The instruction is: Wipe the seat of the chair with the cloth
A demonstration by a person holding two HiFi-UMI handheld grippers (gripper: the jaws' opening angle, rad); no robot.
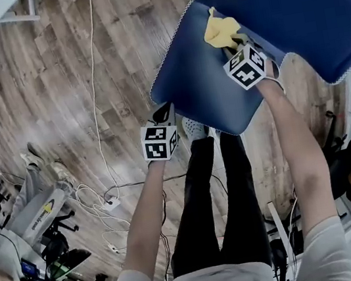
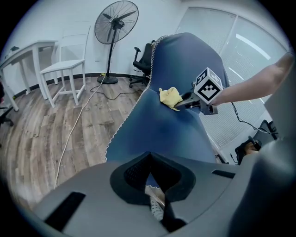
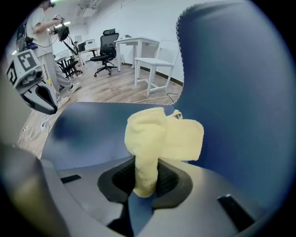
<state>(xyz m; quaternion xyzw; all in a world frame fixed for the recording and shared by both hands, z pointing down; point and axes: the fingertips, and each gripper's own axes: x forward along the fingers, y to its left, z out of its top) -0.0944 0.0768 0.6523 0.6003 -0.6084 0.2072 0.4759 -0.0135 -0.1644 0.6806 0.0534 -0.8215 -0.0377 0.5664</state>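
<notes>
Gripping the yellow cloth (image 3: 162,136), the right gripper (image 3: 145,180) sits at the rear of the chair seat (image 1: 201,92); the closed left gripper (image 2: 156,210) waits at its front edge.

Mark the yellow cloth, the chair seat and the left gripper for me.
yellow cloth (image 3: 162,136): right gripper view, bunched middle above the jaws.
chair seat (image 1: 201,89): head view, bare blue fabric.
left gripper (image 1: 163,113): head view, its dark tips.

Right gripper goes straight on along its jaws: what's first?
Probably the blue chair, about where seat meets backrest. The cloth clamped in the right gripper leads, so it touches first; depth is unclear.
</notes>
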